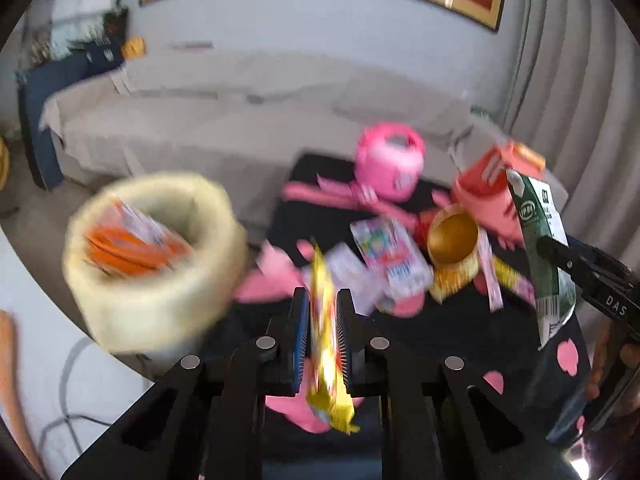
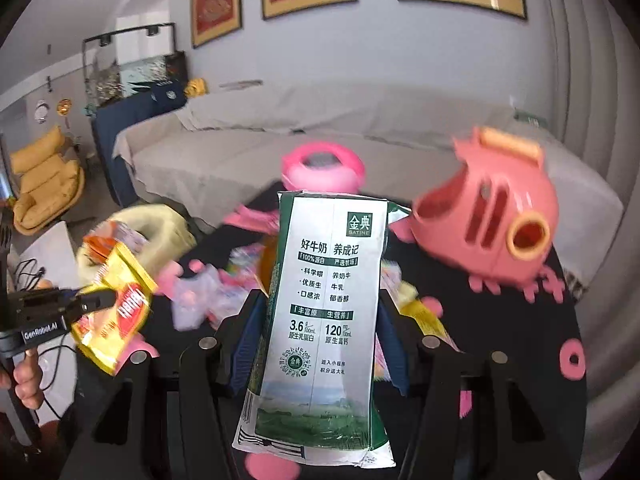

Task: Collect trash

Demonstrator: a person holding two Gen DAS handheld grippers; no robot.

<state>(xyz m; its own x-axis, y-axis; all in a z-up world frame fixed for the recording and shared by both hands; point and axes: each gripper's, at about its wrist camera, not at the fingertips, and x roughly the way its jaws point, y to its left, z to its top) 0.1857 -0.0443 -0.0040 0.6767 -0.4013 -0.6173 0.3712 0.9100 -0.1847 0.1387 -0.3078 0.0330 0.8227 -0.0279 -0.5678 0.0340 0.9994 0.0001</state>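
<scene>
A yellow snack wrapper [image 1: 329, 344] is pinched edge-on between the blue pads [image 1: 302, 340] of the left gripper [image 1: 323, 340], its crumpled lower end hanging below them. A flattened green-and-white milk carton [image 2: 324, 320] is clamped upright between the fingers of the right gripper [image 2: 320, 344], its printed face turned toward the camera and its torn base drooping beneath the grip. To the left of the left fingers a pale round bin [image 1: 156, 264] is seen, blurred, with orange packaging inside. Ahead of both pairs of fingers, more litter is spread over a black table [image 1: 440, 332] with pink markings: a small printed packet [image 1: 394, 260] and a gold cup [image 1: 454, 240] are made out. Beyond them a pink pot-shaped toy [image 1: 390, 166] and a salmon toy [image 2: 492, 232] are set, with a grey-covered sofa [image 2: 280, 140] behind.
</scene>
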